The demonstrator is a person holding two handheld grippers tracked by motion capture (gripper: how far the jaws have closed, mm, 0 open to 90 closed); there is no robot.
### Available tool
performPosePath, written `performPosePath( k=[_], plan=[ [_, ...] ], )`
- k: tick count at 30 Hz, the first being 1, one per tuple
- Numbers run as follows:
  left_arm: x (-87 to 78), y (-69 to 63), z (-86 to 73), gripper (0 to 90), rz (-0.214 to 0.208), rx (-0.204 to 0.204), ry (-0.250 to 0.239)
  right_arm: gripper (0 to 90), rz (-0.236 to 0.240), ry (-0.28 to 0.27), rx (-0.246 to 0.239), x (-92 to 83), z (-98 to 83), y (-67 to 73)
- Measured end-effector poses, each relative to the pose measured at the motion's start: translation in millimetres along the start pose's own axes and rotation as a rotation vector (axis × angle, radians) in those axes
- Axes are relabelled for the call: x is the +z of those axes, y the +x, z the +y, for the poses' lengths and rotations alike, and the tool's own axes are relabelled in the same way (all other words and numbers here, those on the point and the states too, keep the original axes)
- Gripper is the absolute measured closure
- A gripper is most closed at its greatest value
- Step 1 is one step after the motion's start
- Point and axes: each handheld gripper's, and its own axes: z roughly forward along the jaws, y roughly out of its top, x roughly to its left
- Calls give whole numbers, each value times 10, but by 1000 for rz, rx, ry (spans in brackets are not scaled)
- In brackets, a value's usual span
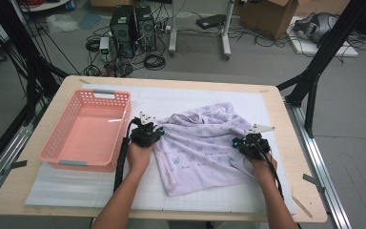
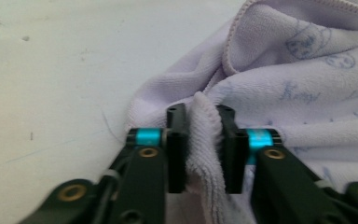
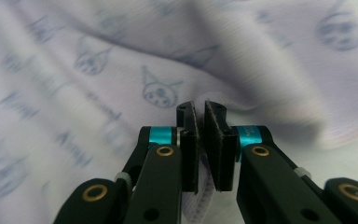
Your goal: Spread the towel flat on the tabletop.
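On table [image 1: 276, 102], both tools pinch towel [image 1: 205, 143] edges, L [image 2: 200, 140] & R [image 3: 200, 140]

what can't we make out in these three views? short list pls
- High view: both grippers' fingertips, left gripper and right gripper, hidden under their own bodies; grip on the towel unreadable there.
- Right gripper view: towel print blurred; whether the pads pinch the hem low between them is unclear.
- Left gripper view: towel's far edge cut off at the top and right.
- High view: basket near wall's inside face is hidden.
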Motion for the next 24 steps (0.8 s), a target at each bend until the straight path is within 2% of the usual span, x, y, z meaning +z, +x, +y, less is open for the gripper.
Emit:
performPosePath(
  k=[1, 3, 6, 9, 11, 13, 15, 19, 24],
  plan=[
    [-11, 4, 1, 592, -13, -9, -4, 849, -26, -10, 21, 21, 7, -48],
    [-43, 1, 1, 529, -23, -6, -18, 850, -74, -25, 35, 55, 30, -123],
    [-99, -32, -1, 506, -47, 5, -42, 851, -159, -50, 52, 87, 68, -212],
    [-167, -77, -4, 480, -79, 1, -71, 847, -218, -72, 94, 81, 90, -265],
    [-224, -99, -6, 477, -95, 5, -88, 824, -226, -83, 121, 62, 91, -269],
    [-288, -109, -9, 477, -108, 12, -105, 708, -232, -72, 129, 13, 88, -270],
    [-346, -123, -10, 467, -128, 17, -105, 694, -222, -89, 142, -83, 80, -273],
    [-479, -194, -39, 458, -163, 32, -132, 649, -188, -139, 138, -318, 42, -221],
    [-620, -299, -128, 438, -217, 31, -141, 583, -138, -161, 114, -567, -67, -104]
  ],
)
